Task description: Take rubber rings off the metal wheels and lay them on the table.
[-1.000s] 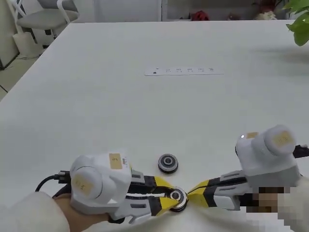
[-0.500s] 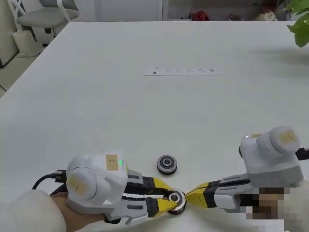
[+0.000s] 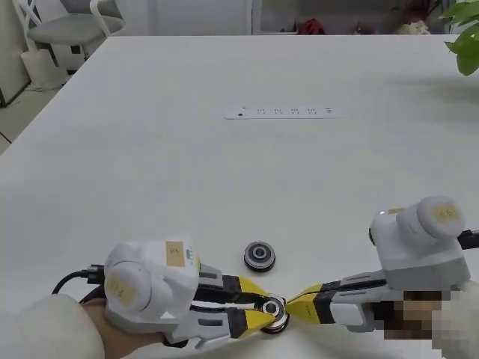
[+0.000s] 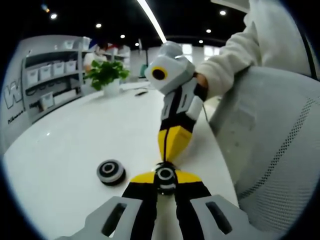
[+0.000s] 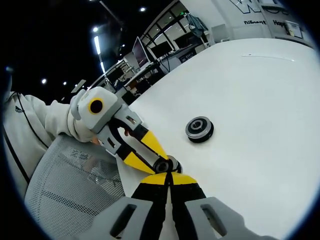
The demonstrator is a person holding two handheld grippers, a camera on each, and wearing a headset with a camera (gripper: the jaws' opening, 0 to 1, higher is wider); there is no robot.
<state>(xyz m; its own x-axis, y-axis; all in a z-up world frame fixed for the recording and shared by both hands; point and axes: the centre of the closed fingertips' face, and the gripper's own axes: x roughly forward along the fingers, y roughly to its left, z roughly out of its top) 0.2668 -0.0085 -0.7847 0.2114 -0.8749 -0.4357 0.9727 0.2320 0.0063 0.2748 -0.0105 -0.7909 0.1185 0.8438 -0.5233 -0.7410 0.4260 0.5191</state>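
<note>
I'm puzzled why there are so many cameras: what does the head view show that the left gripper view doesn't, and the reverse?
Head view: a power strip far across the table. Left gripper view: wall shelves and a mesh chair back. Both: the left gripper shut on a wheel, the right gripper tip at it, a second wheel nearby.

Wide bare surface is offered across the table (image 3: 150, 164), from the left edge to the right edge and back to the far edge. It is broken only by a low power strip (image 3: 284, 112) laid midway toward the far edge. Room is tighter along the near edge. There the left gripper (image 3: 265, 309) and right gripper (image 3: 291, 306) are met tip to tip on a held wheel (image 3: 275, 304), jaws closed. A loose wheel (image 3: 260, 255) is laid just beyond them. The far right corner is overhung by a plant (image 3: 465, 34), and a mesh chair back (image 4: 270, 150) is stood just off the near edge.
</note>
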